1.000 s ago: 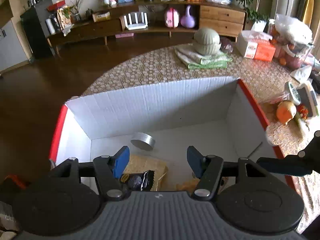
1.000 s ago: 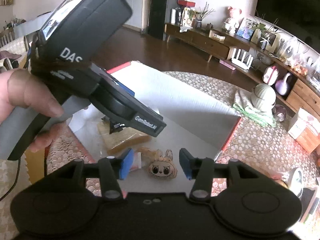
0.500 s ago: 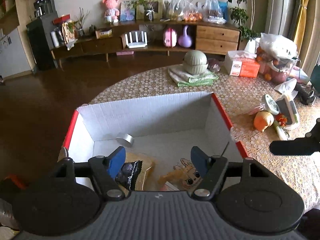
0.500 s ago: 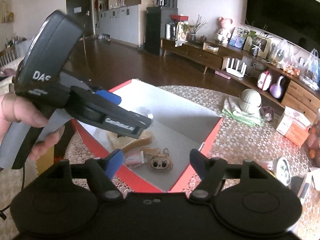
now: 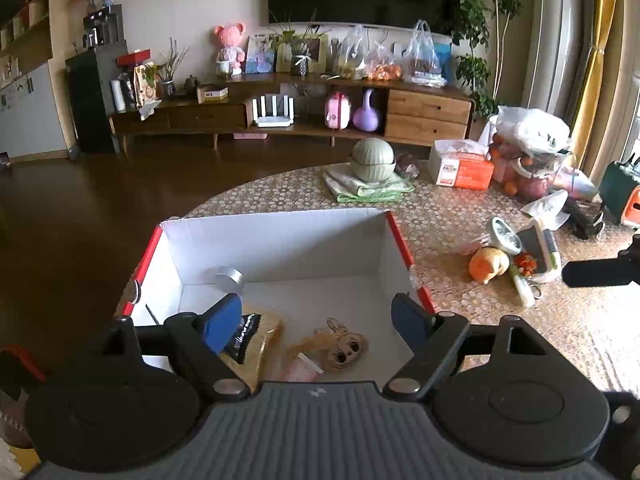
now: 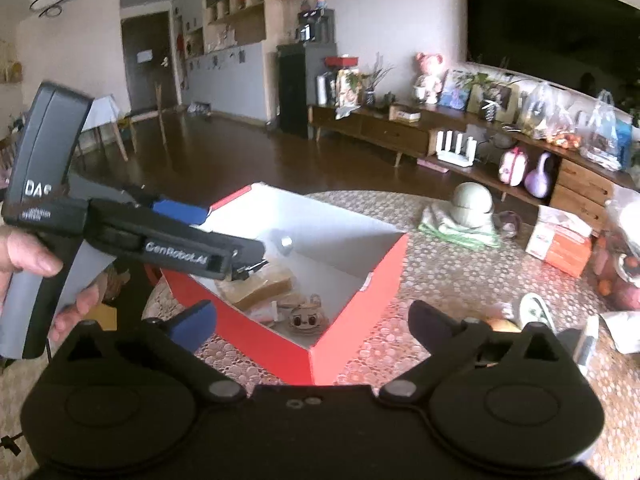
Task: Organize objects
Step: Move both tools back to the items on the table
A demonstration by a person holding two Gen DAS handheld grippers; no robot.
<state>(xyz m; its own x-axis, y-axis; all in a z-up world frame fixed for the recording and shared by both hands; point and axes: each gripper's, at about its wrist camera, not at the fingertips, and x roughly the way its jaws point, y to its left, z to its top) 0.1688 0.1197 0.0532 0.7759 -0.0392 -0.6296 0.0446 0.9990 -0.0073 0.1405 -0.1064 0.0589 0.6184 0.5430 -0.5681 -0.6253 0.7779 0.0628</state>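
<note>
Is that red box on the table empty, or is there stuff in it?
Not empty. The red box holds a bunny-eared toy, a dark snack packet and a silver tin.

Both grippers are pulling up and back from the box [image 5: 276, 240]; right gripper [image 6: 312, 322] fingers are spreading wider.

I see left gripper [image 5: 316, 322] jaws wide apart, nothing between them; right gripper [image 6: 312, 324] likewise spread and empty; left hand [image 6: 24, 256] wraps the left gripper's handle
</note>
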